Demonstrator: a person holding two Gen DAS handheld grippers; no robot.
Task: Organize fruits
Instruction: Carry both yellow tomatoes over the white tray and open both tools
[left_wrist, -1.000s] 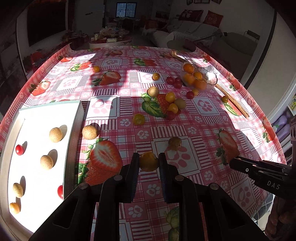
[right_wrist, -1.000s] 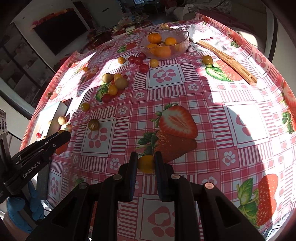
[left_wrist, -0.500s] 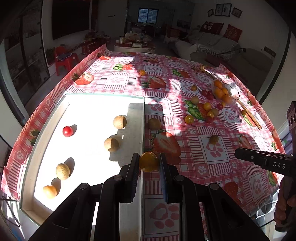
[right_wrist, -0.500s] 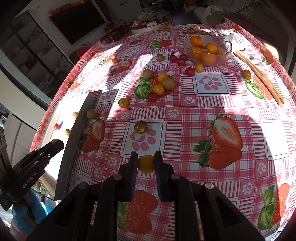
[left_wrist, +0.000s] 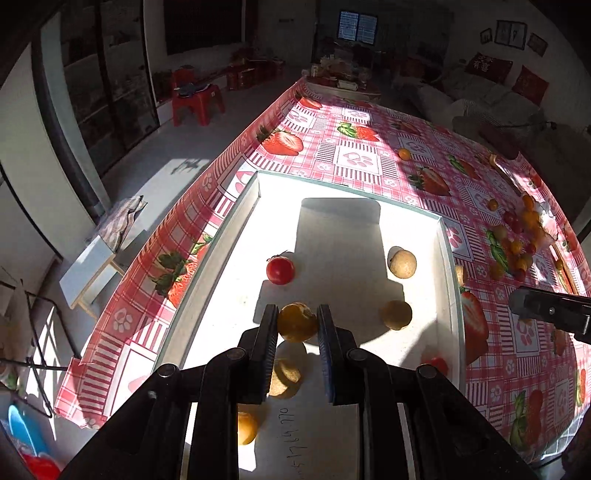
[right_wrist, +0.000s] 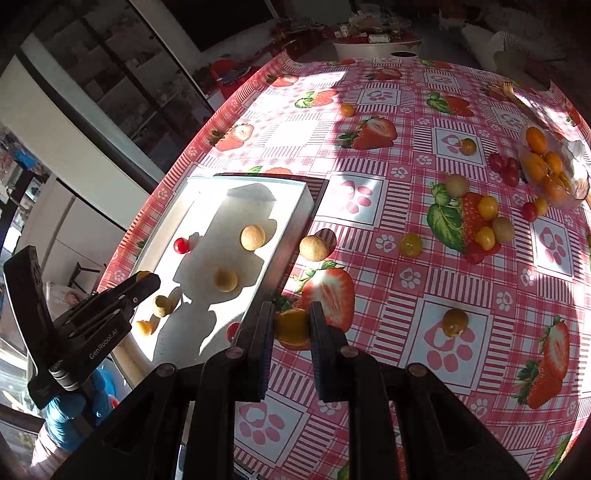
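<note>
My left gripper (left_wrist: 297, 326) is shut on a yellow-orange fruit (left_wrist: 296, 322) and holds it above the white tray (left_wrist: 236, 221). The tray holds a red cherry tomato (left_wrist: 280, 270), tan round fruits (left_wrist: 402, 263) and a few others. My right gripper (right_wrist: 291, 325) is shut on another yellow-orange fruit (right_wrist: 291, 326) just right of the tray's edge (right_wrist: 291, 236), above the tablecloth. The left gripper shows in the right wrist view (right_wrist: 142, 282), over the tray.
Loose fruits lie on the strawberry-print cloth: a tan one (right_wrist: 313, 248) beside the tray, a yellow one (right_wrist: 410, 244), a cluster (right_wrist: 487, 225), red ones (right_wrist: 504, 166). A glass bowl of oranges (right_wrist: 550, 170) stands far right. The table edge is left of the tray.
Both grippers moved left with their fruits. The left one went from the tray's right rim to over the tray's middle; the right one came up to the tray's right edge.
</note>
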